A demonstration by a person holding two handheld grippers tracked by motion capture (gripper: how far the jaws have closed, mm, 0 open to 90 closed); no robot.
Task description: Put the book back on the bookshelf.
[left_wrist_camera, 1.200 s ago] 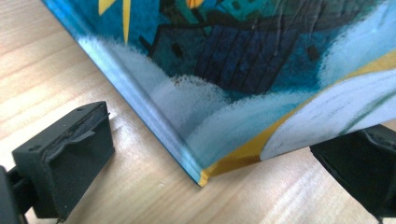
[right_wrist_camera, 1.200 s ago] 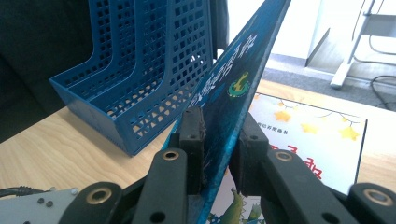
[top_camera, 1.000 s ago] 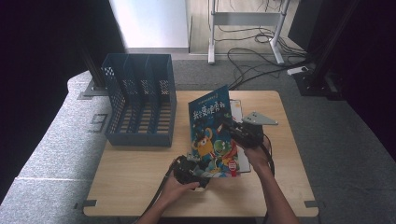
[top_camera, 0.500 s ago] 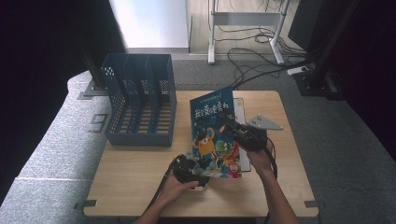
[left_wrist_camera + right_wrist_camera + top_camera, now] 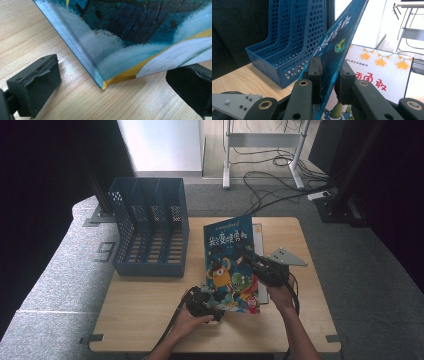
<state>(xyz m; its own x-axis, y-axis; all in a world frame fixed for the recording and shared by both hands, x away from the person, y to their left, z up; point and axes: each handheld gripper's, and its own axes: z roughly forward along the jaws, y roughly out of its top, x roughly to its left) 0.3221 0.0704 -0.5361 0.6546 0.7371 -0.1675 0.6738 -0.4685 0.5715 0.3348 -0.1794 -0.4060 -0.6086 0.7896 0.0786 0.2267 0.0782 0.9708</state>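
The right gripper (image 5: 328,75) had its jaws clamped on the book (image 5: 230,265), pinching the free edge and tipping it up on end above a second book (image 5: 382,75). The left gripper (image 5: 110,87) sat spread wide at the book's lower corner, nothing between its pads, the spine resting on the table (image 5: 145,305). The rack (image 5: 150,232) lay ahead and to the left of both tools, its slots running away from the person, nearer the left hand (image 5: 192,322)
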